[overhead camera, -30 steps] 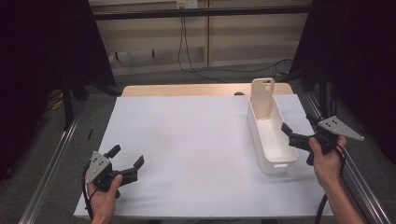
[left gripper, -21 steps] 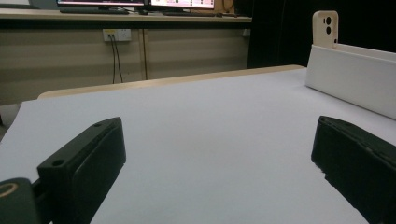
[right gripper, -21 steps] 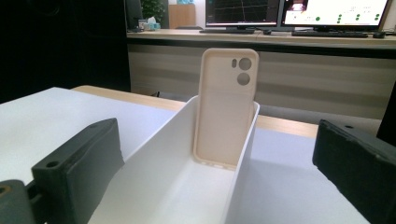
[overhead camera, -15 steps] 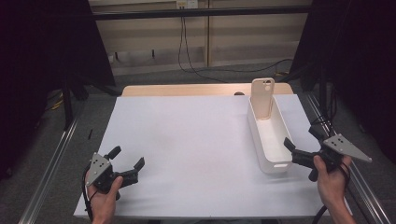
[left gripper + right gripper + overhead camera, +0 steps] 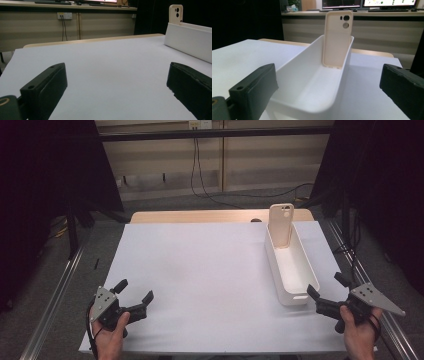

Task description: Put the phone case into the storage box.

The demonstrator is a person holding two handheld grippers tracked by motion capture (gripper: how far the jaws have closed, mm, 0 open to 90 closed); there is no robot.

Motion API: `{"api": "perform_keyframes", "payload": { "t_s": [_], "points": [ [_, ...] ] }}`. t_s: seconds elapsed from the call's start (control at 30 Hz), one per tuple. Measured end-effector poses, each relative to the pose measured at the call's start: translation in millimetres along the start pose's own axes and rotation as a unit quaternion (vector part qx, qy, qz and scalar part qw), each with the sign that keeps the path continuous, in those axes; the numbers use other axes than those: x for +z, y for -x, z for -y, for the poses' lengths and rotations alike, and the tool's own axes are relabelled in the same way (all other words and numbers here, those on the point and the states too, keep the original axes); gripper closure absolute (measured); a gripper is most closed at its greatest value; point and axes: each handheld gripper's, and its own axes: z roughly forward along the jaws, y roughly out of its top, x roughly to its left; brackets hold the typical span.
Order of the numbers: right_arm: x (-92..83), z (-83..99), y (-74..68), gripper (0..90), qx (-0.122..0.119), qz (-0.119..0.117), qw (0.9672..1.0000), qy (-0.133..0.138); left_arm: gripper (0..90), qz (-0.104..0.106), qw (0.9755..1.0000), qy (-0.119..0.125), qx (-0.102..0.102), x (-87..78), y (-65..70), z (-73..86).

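A long white bin (image 5: 290, 270) (image 5: 312, 85) (image 5: 190, 40) lies lengthwise at the right of the white table (image 5: 200, 270). A beige phone case (image 5: 280, 226) (image 5: 337, 37) (image 5: 175, 13) stands upright against the bin's far end wall, its camera holes at the top. My right gripper (image 5: 327, 287) (image 5: 327, 90) is open and empty, low at the table's front right, just short of the bin's near end. At the front left, my left gripper (image 5: 134, 290) (image 5: 117, 90) rests open with nothing between its fingers.
A wooden strip (image 5: 220, 216) edges the far side of the table. Metal rails (image 5: 55, 295) run along both sides. Beyond the table stand a panelled wall with cables (image 5: 200, 165) and dark curtains.
My right gripper has drawn back toward the near edge and slightly right, away from the bin's side. The left gripper has stayed put.
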Motion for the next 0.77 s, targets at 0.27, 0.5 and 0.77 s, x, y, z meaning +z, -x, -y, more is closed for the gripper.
{"api": "perform_keyframes", "payload": {
  "t_s": [0.27,0.5,0.77],
  "points": [
    [-13.8,16.5,-1.0,0.9,0.01,0.008,0.9998,-0.017,3.1,-0.003,0.9999,-0.003,-0.011,-3.2,-1.1,0.6],
    [-18.0,28.7,0.2,0.6,0.016,0.013,0.9996,-0.019,3.1,0.003,0.9999,0.003,-0.009,-4.8,-1.6,-0.4],
    [-15.8,29.7,-0.6,0.3,0.013,0.009,0.9997,-0.018,3.1,0.002,0.9999,-0.01,-0.009,-3.0,-0.4,2.1]
  ]
}}
